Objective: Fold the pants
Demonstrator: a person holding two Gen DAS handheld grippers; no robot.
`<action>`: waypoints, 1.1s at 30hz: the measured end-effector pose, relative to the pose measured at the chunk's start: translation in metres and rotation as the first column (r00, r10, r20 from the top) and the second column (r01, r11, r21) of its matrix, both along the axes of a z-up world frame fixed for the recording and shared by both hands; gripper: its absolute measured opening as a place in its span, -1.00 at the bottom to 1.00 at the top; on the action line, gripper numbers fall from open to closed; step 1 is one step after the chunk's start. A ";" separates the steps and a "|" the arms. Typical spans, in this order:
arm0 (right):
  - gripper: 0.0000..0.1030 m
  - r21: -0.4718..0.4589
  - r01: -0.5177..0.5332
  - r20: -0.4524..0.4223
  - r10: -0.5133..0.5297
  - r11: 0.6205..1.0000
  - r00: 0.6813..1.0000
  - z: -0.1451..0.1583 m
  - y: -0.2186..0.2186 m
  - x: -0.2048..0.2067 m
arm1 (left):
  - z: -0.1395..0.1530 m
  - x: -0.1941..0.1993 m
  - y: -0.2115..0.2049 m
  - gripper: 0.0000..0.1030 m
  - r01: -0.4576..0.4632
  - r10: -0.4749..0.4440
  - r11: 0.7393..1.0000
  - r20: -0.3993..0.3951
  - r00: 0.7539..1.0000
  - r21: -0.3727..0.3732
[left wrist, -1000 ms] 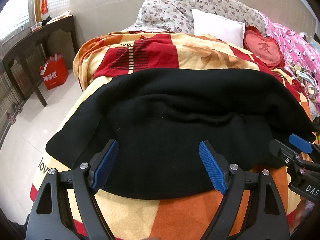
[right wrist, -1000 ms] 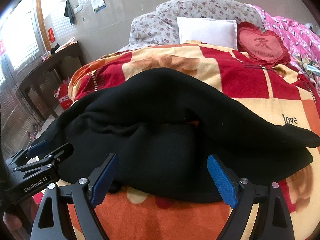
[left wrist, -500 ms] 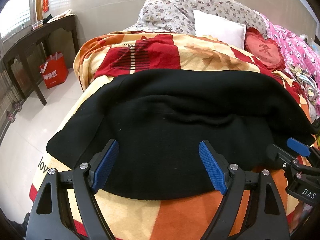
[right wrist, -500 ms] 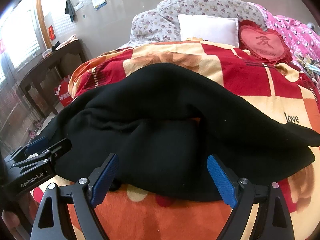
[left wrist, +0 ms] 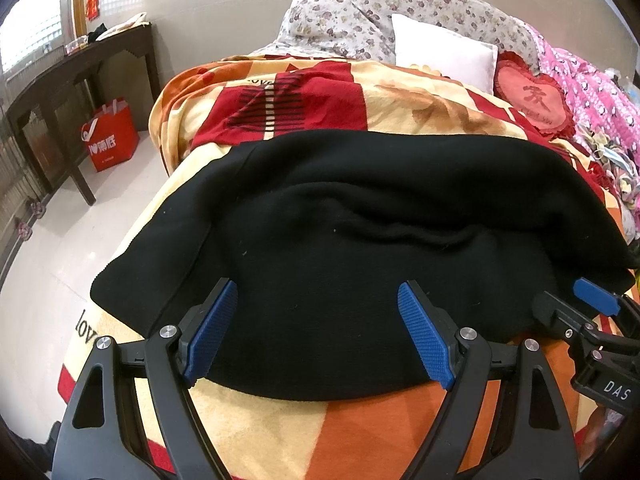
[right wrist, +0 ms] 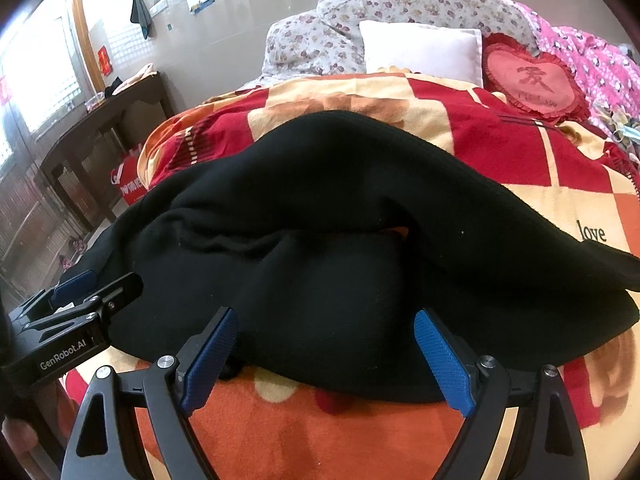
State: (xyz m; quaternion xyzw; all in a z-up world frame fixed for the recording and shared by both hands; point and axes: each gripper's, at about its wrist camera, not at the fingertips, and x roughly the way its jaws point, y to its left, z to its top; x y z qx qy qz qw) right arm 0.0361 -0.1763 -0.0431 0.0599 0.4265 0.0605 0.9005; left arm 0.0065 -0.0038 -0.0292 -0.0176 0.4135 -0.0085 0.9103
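Where pants (right wrist: 320, 240) gape, only right view shows.

The bed (left wrist: 224, 92), covered by a red, orange and cream blanket (left wrist: 320, 96), carries black pants (left wrist: 360, 240), a white pillow (left wrist: 440, 52) and a red heart-shaped cushion (left wrist: 532, 100).

Black claw (left wrist: 316, 336) frames, blue ribbed pads (left wrist: 424, 344), silver screws.
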 end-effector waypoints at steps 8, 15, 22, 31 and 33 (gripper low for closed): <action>0.73 -0.012 0.016 0.002 -0.016 1.000 1.000 0.002 -0.007 0.002 | -0.001 0.005 0.003 0.62 -0.009 0.009 1.000 -0.005 1.000 0.008; 0.73 0.016 0.023 -0.010 -0.023 1.000 1.000 0.000 -0.016 0.009 | -0.004 0.012 0.007 0.62 -0.021 0.021 1.000 -0.018 1.000 0.005; 0.73 0.005 0.030 -0.019 -0.030 1.000 0.999 -0.003 -0.018 0.013 | -0.003 0.017 0.008 0.62 -0.022 0.023 1.000 -0.017 1.000 0.009; 0.73 -0.022 0.054 -0.035 -0.055 0.998 0.998 -0.009 -0.033 0.021 | -0.004 0.026 0.010 0.62 -0.028 0.029 1.000 -0.029 0.999 0.010; 0.73 -0.024 0.064 -0.037 -0.065 0.998 0.997 -0.012 -0.039 0.023 | -0.004 0.030 0.011 0.62 -0.030 0.030 0.999 -0.034 0.999 0.012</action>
